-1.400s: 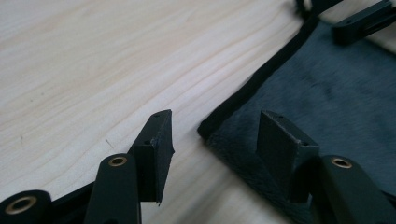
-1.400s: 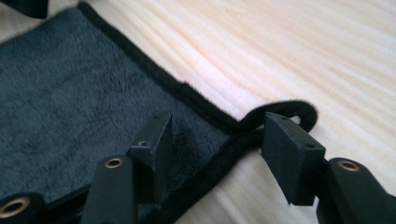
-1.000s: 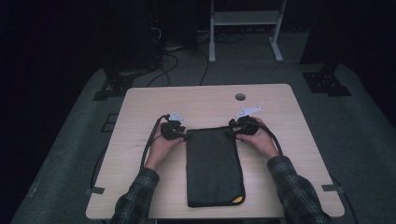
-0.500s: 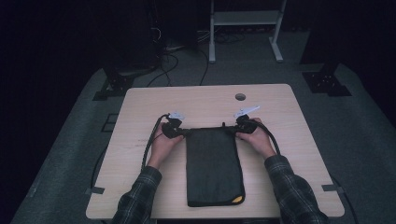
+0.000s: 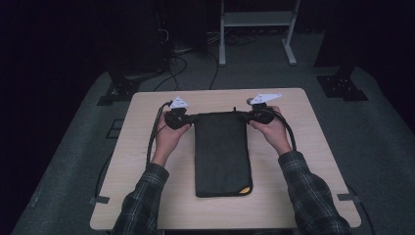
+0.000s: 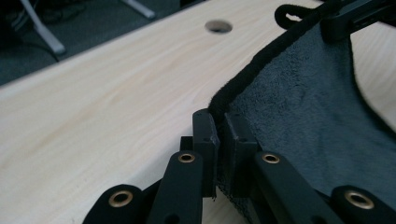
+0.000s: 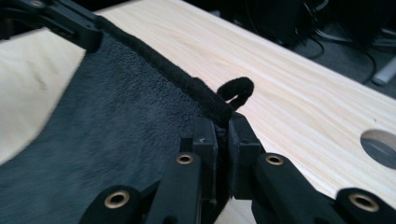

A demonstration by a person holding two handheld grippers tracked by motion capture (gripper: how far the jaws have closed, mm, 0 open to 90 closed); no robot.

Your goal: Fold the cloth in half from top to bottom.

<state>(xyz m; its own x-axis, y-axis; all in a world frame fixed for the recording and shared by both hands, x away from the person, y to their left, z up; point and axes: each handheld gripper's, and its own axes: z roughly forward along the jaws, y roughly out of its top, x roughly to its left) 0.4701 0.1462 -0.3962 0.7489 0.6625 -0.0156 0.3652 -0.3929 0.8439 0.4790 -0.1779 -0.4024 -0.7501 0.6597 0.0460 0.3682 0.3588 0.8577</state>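
Both grippers, left [image 6: 218, 140] and right [image 7: 223, 140], pinching far corners of dark folded towel [image 5: 222, 152], stretched taut over wooden table [image 5: 147, 196].

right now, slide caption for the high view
Person's left gripper and right gripper pinch the far corners of a black towel on a wooden table.

both forearms in plaid sleeves reach fwd from the bottom edge, hands well apart. left hand [image 5: 168, 139] holds the left gripper [image 5: 190, 118], pointing inward to the right, jaws pinched together on a cloth edge. right hand [image 5: 270, 131] holds the right gripper [image 5: 243, 117], pointing inward to the left, jaws likewise clamped on cloth.
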